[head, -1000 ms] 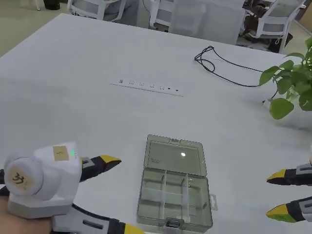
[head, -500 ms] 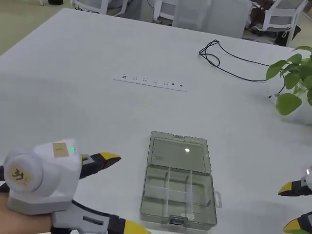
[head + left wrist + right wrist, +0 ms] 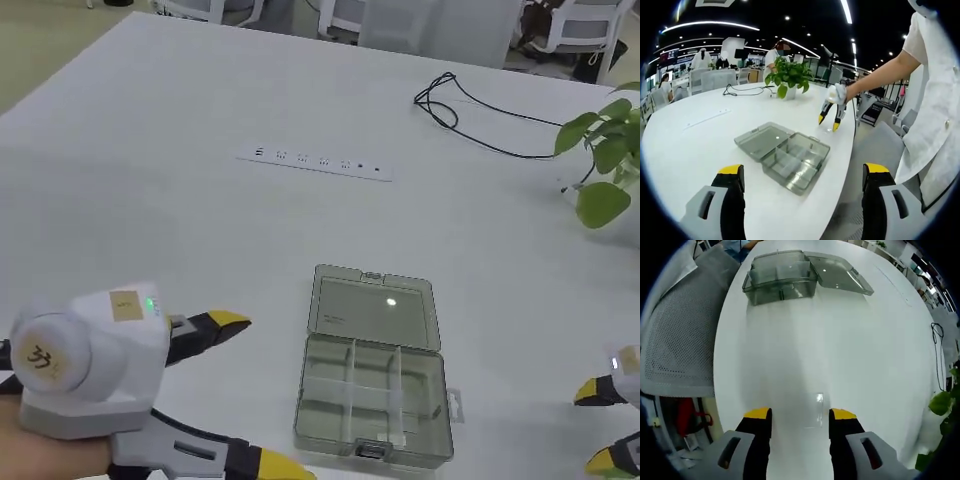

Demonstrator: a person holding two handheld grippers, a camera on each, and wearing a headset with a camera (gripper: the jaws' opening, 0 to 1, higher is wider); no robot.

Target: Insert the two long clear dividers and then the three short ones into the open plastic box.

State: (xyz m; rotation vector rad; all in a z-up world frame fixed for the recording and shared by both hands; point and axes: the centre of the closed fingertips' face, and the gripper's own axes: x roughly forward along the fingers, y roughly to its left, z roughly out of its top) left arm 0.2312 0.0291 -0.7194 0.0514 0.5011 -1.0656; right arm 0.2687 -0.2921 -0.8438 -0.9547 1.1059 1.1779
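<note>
Head view: plastic box (image 3: 372, 400) open at lower centre.
Spread wide, the left gripper (image 3: 803, 171) holds nothing. The right gripper (image 3: 800, 414) is parted and empty, and a short clear divider (image 3: 819, 410) lies flat between its tips, low in the right gripper view. Flat and slick, it may skid from a pinch toward the table (image 3: 790, 350) edge at frame left. Bare tabletop lies between it and the box.

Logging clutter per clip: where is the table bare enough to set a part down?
Bare: the wide strip of table between power strip and open box, and everything left of the power strip. Tighter: the near edge, where left gripper and right gripper flank the box; cable and plant crowd the far right.
</note>
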